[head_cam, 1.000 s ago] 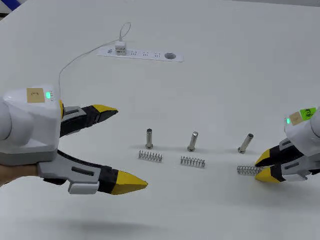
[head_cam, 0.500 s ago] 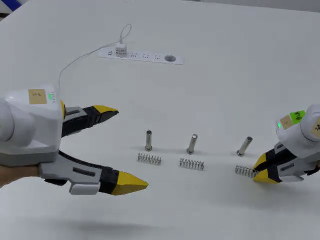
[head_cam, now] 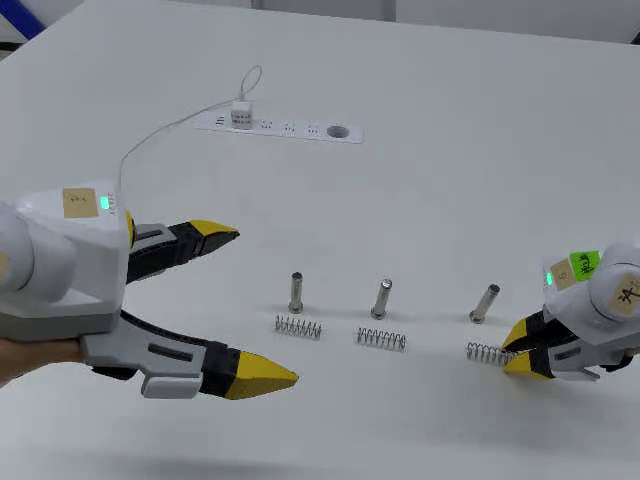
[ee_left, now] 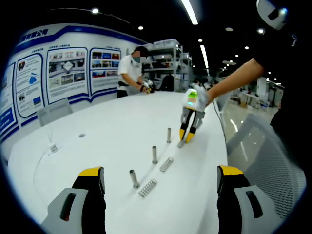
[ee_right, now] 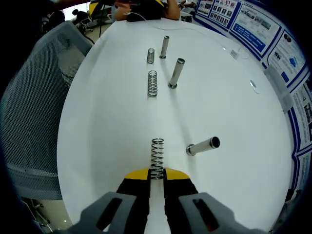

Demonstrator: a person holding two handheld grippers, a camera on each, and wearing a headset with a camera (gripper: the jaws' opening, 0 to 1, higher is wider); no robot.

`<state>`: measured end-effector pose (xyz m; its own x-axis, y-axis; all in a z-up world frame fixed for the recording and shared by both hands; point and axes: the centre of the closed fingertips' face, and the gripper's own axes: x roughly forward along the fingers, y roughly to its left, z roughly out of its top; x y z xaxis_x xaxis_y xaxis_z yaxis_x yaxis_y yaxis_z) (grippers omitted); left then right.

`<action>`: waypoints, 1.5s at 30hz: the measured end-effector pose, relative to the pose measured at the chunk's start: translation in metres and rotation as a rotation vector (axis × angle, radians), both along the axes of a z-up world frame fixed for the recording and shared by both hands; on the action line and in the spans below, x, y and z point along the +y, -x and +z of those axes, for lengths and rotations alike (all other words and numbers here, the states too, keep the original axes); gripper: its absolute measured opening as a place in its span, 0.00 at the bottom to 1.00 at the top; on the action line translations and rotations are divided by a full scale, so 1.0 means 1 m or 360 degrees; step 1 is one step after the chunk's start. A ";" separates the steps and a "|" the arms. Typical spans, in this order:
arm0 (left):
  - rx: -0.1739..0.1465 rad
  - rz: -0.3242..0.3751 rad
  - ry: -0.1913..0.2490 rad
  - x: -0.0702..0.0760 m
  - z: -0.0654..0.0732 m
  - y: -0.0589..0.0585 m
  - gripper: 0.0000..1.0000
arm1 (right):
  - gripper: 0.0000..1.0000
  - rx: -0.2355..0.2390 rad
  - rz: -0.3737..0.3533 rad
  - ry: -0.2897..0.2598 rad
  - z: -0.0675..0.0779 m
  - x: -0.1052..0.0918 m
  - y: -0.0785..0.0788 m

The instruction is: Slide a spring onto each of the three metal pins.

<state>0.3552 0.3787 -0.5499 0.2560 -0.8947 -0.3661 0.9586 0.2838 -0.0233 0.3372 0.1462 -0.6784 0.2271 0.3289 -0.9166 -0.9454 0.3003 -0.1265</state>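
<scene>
Clamping my right gripper [head_cam: 512, 350] on one end of the right spring [head_cam: 485, 352], I am holding it low at the lower right, the coil lying just before the right pin [head_cam: 484, 302]. My left gripper [head_cam: 265, 305] is hovering lower left, jaws wide apart. The middle spring [head_cam: 381, 339] and left spring [head_cam: 298, 327] are lying just before the middle pin [head_cam: 381, 298] and left pin [head_cam: 296, 292]. A power strip [head_cam: 290, 128] is sitting upper centre.

Shiny metal pins [head_cam: 296, 292], wire springs [head_cam: 299, 327], matt table [head_cam: 480, 180]
</scene>
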 end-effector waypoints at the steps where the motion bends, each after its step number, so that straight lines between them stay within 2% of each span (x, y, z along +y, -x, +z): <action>1: -0.0004 0.0000 -0.0004 0.001 0.001 0.000 0.98 | 0.10 -0.0005 -0.0002 0.0003 0.001 -0.001 0.001; 5: -0.0010 0.0002 0.0004 0.002 0.004 0.001 0.98 | 0.10 -0.0026 -0.0056 -0.0047 0.007 -0.001 0.000; 9: -0.0007 0.0002 0.0005 0.001 0.003 0.001 0.97 | 0.10 -0.0047 -0.0078 -0.0073 0.020 0.000 0.003; 16: -0.0021 -0.0039 0.0004 -0.010 0.002 0.003 0.97 | 0.10 -0.0118 0.0016 -0.0126 0.055 0.020 0.010; 21: -0.0034 -0.0065 0.0024 -0.019 0.006 0.003 0.94 | 0.10 -0.0154 0.0062 -0.0139 0.069 0.029 0.011; 26: -0.0054 -0.0074 0.0043 -0.025 0.010 0.001 0.93 | 0.10 -0.0183 0.0075 -0.0156 0.078 0.038 0.013; 30: -0.0027 -0.0119 0.0074 -0.035 0.012 0.007 0.91 | 0.10 -0.0196 0.0090 -0.0172 0.084 0.046 0.015; 34: -0.0055 -0.0191 0.0016 -0.045 0.005 0.014 0.89 | 0.10 -0.0213 0.0116 -0.0183 0.090 0.055 0.018; 39: -0.0045 -0.0143 0.0057 -0.051 0.006 0.009 0.84 | 0.10 -0.0218 0.0146 -0.0197 0.094 0.063 0.022; 43: -0.0070 -0.0144 0.0037 -0.055 0.005 0.009 0.80 | 0.10 -0.0222 0.0166 -0.0204 0.097 0.069 0.024; 45: -0.0048 -0.0159 0.0031 -0.056 0.004 0.012 0.80 | 0.10 -0.0213 0.0154 -0.0224 0.098 0.073 0.024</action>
